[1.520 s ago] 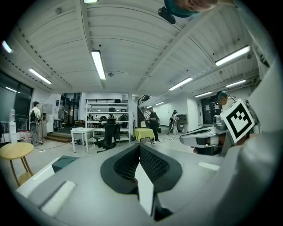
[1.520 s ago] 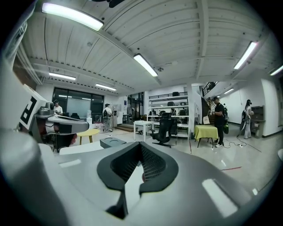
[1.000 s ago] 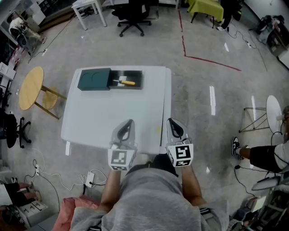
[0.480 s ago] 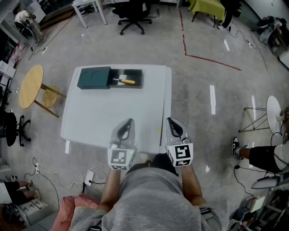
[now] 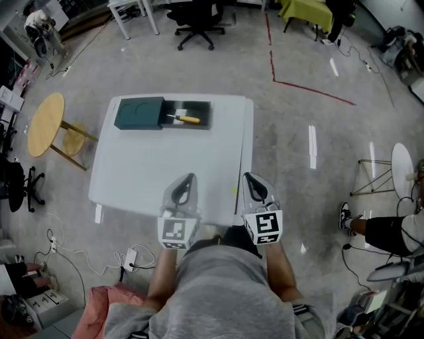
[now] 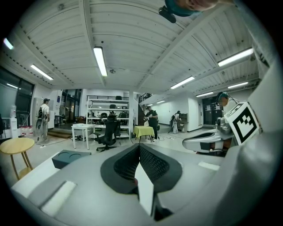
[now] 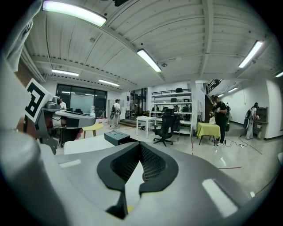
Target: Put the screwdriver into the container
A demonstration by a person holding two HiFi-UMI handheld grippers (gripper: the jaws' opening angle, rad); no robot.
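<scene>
A yellow-handled screwdriver (image 5: 185, 119) lies inside the dark green container (image 5: 189, 114) at the far side of the white table (image 5: 152, 169). The container's lid (image 5: 139, 114) sits beside it on the left; the lid also shows in the left gripper view (image 6: 70, 157) and the right gripper view (image 7: 117, 137). My left gripper (image 5: 185, 185) rests shut over the table's near edge, holding nothing. My right gripper (image 5: 255, 183) is shut and empty too, just past the table's right edge. In both gripper views the jaws meet at the tips (image 6: 138, 147) (image 7: 140, 145).
A round wooden stool (image 5: 48, 126) stands left of the table. A black office chair (image 5: 197, 18) and a small white table (image 5: 132, 13) are beyond it. Cables and a power strip (image 5: 132, 259) lie on the floor near my feet. A seated person's leg (image 5: 377, 228) is at right.
</scene>
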